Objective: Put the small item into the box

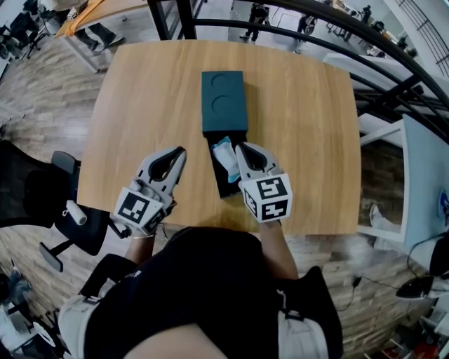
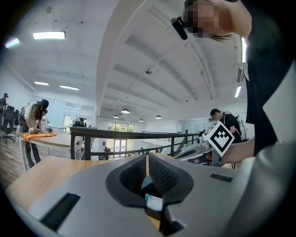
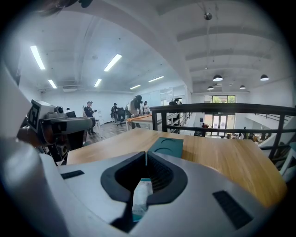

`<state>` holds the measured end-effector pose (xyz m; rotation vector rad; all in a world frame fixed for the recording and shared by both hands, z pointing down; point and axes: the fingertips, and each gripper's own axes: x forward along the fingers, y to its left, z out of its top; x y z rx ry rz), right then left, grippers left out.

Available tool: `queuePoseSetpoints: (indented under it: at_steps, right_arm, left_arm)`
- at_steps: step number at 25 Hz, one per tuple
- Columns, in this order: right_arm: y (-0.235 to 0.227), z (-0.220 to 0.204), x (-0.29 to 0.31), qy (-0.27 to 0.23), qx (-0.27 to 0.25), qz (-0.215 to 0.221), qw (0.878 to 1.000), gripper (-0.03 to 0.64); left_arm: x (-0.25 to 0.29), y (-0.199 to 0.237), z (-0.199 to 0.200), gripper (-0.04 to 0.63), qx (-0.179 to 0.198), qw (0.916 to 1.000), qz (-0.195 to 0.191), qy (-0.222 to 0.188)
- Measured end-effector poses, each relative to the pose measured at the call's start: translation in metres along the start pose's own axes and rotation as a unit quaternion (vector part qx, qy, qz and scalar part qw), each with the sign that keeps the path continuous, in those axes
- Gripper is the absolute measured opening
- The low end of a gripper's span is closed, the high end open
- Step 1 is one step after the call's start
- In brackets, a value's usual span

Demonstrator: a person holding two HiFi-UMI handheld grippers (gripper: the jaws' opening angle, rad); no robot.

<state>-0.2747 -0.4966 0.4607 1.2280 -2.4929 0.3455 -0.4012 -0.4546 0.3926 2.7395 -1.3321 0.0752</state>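
A dark teal box lies on the wooden table [image 1: 140, 105]. Its lid [image 1: 224, 102], which has two round recesses, is slid toward the far side, and the open tray [image 1: 228, 188] points toward me. The small item [image 1: 224, 154], a white and pale blue packet, lies in the tray. My right gripper [image 1: 240, 146] is shut just to the right of the packet. In the right gripper view the jaws [image 3: 146, 153] meet with nothing between them, and the packet [image 3: 140, 196] shows below. My left gripper [image 1: 182, 149] hovers to the left of the tray, shut and holding nothing [image 2: 147, 157].
A black railing [image 1: 316, 21] curves past the table's far edge. A black office chair [image 1: 70, 210] stands at the table's near left corner. A white desk [image 1: 382, 130] is close on the right. Bare table top lies on both sides of the box.
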Motion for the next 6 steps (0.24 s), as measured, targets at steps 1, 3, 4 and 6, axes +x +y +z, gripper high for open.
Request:
queuePoseSetpoints:
  at_steps: [1, 3, 4, 6]
  right_arm:
    - [-0.0001, 0.0005, 0.0003, -0.002, 0.0, 0.001, 1.0, 0.028]
    - [-0.0013, 0.0017, 0.0011, -0.006, 0.0, 0.002, 1.0, 0.029]
    - [-0.0021, 0.0018, 0.0012, -0.006, 0.0, 0.002, 1.0, 0.029]
    - [-0.0039, 0.0014, 0.0014, -0.007, 0.0, 0.003, 1.0, 0.028]
  left_arm:
    - [0.0001, 0.0001, -0.001, 0.025, 0.0, 1.0, 0.001, 0.001]
    - [0.002, -0.0006, 0.0007, 0.025, 0.004, 1.0, 0.0, -0.003]
    - [0.003, -0.0011, 0.0013, 0.025, 0.005, 1.0, -0.001, -0.005]
    - [0.005, -0.002, 0.0014, 0.025, 0.005, 1.0, -0.002, -0.007]
